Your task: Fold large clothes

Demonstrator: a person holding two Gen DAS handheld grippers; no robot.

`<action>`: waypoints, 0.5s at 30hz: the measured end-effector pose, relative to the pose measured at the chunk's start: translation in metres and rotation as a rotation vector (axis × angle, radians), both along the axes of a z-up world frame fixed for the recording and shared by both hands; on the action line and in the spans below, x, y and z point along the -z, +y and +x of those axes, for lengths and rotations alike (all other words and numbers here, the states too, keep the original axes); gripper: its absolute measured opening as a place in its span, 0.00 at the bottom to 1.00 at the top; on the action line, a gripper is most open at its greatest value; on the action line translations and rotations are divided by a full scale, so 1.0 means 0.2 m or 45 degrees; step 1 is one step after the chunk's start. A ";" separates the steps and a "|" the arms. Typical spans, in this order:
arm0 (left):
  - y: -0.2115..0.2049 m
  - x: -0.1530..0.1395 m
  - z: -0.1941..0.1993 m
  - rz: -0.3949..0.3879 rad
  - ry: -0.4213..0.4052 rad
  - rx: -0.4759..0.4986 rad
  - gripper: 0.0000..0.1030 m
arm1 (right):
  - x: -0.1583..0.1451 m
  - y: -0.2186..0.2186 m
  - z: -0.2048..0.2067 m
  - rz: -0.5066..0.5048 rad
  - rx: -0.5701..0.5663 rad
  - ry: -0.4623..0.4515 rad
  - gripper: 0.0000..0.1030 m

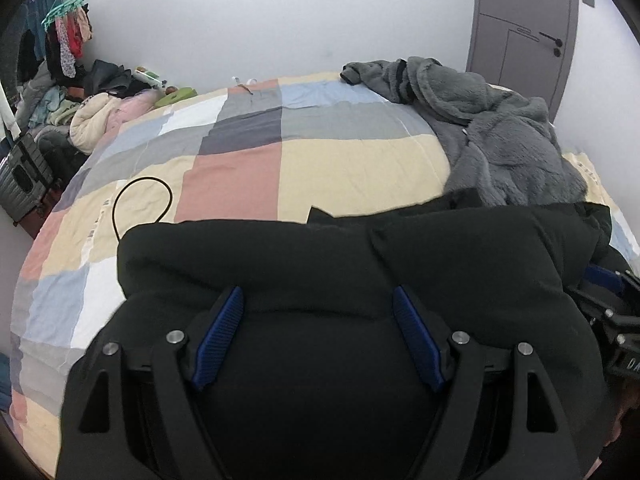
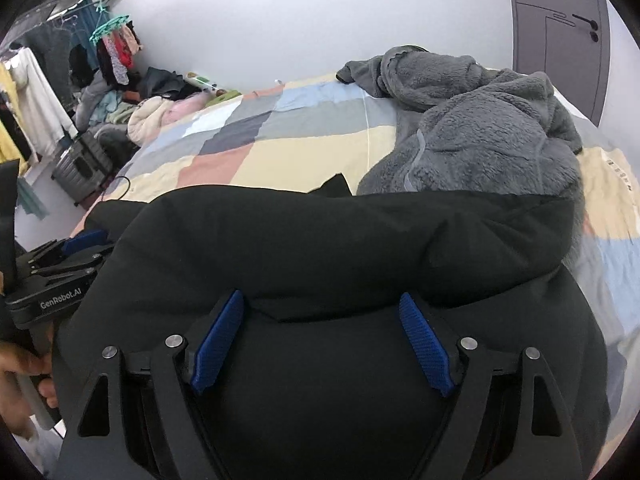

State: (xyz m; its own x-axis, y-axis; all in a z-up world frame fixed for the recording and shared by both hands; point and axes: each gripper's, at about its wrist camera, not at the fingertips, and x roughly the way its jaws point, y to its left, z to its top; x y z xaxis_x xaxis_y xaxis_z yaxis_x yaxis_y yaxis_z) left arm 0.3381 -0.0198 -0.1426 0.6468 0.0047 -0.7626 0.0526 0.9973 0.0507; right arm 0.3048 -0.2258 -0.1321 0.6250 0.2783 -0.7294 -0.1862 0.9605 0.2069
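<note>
On the patchwork bedspread (image 1: 352, 168), the black coat (image 1: 344, 256) lies bunched beneath both tools: the left gripper (image 1: 319, 300) spread wide over its fold, the right gripper (image 2: 322, 304) likewise released; a grey fleece robe (image 2: 480, 136) lies just beyond.
</note>
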 end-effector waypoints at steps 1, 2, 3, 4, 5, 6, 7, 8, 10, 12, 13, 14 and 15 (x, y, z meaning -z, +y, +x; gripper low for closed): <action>0.00 0.01 0.03 -0.002 -0.002 -0.008 0.75 | 0.01 0.00 0.02 -0.010 0.001 -0.005 0.78; 0.00 0.02 0.06 -0.004 -0.004 -0.017 0.75 | 0.02 0.01 0.05 -0.018 0.003 -0.010 0.78; -0.01 0.03 0.09 -0.006 -0.004 -0.024 0.75 | 0.03 0.02 0.08 -0.024 0.006 -0.012 0.79; 0.00 0.04 0.12 -0.008 -0.005 -0.032 0.75 | 0.04 0.02 0.11 -0.025 0.008 -0.013 0.79; 0.00 0.05 0.16 -0.010 -0.003 -0.041 0.75 | 0.05 0.03 0.15 -0.023 0.011 -0.011 0.79; 0.00 0.07 0.19 -0.012 0.004 -0.048 0.75 | 0.06 0.03 0.19 -0.017 0.012 -0.008 0.79; 0.01 0.08 0.20 -0.011 0.008 -0.052 0.75 | 0.07 0.03 0.22 -0.010 0.013 -0.006 0.80; 0.01 0.09 0.23 -0.013 0.017 -0.055 0.75 | 0.08 0.03 0.25 0.001 0.012 -0.003 0.80; 0.03 0.09 0.26 -0.032 0.030 -0.062 0.75 | 0.09 0.03 0.30 0.017 0.006 0.009 0.80; 0.07 0.09 0.25 -0.083 0.042 -0.060 0.75 | 0.09 0.02 0.31 0.027 0.004 0.022 0.80; 0.08 0.08 0.24 -0.100 0.046 -0.060 0.75 | 0.08 0.01 0.30 0.039 -0.003 0.027 0.80; 0.11 0.07 0.21 -0.124 0.044 -0.057 0.75 | 0.07 0.00 0.28 0.052 -0.006 0.030 0.80; 0.14 0.05 0.16 -0.135 0.033 -0.050 0.75 | 0.05 -0.02 0.25 0.070 -0.014 0.026 0.80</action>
State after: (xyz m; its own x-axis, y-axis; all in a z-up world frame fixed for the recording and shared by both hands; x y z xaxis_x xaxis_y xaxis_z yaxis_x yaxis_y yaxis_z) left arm 0.3710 0.0077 -0.1526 0.6279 -0.0519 -0.7766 0.0131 0.9983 -0.0562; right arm 0.3547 -0.2289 -0.1430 0.6066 0.3253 -0.7254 -0.1920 0.9454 0.2634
